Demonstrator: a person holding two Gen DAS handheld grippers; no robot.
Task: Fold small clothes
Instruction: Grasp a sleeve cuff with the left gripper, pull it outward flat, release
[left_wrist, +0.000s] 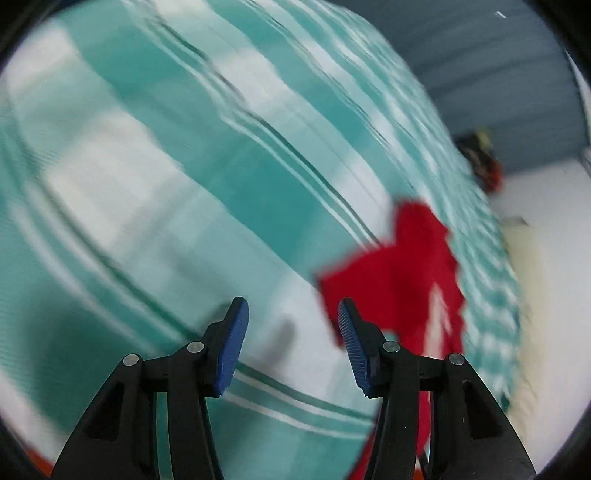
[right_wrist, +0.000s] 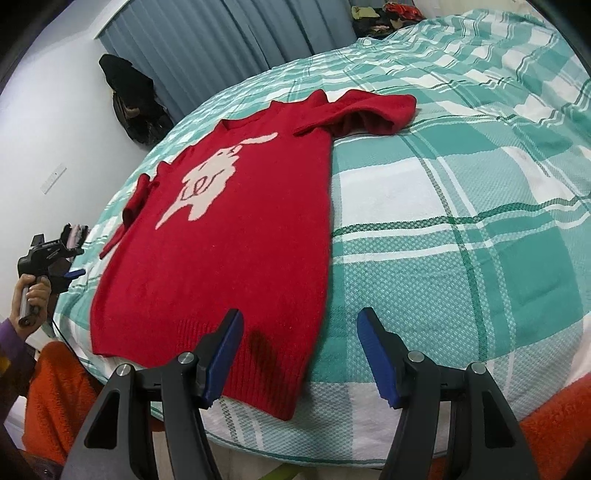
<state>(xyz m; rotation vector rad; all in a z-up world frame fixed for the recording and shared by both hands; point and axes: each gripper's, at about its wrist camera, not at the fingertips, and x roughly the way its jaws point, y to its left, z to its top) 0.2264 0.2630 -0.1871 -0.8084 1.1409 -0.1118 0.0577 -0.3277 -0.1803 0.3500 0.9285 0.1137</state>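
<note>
Plainly, the red sweater is spread face up on the checked bedspread, one sleeve bunched near the collar. A soft, light knit is judged here — limp, easily stretched, not slippery. The right gripper is held open above the ribbed hem; the left gripper is open and empty. Hem corners and the shoulder seam are judged the best holds.

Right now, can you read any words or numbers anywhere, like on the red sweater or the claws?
No words or numbers can be read.
red sweater: only a pale animal picture, no letters.
left claw: small pale markings on its black body, too small to read.
wall plate: no print visible.
Left wrist view: too blurred to read anything.
</note>
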